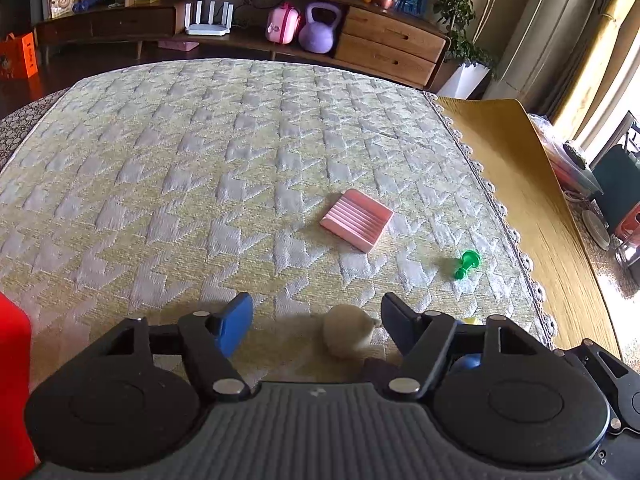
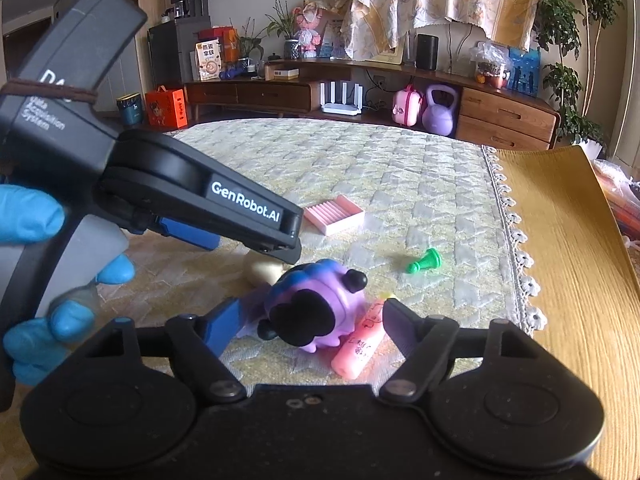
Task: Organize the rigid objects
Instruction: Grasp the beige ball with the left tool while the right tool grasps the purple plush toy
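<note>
Left gripper [image 1: 316, 324] gapes over a beige ball [image 1: 347, 336]; right gripper [image 2: 310, 320] gapes around a purple toy [image 2: 316, 308], nearer than the pink tray [image 2: 334, 214]. Both look light, rigid; grasp the toy across its body.

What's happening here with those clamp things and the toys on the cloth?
A person in blue gloves holds a grabbing tool in each hand over a patterned cloth. The left tool brackets a beige lump; the right tool brackets a purple toy, beside a pink tube. Neither is gripped yet. A pink ridged tray and green pawn lie untouched.
</note>
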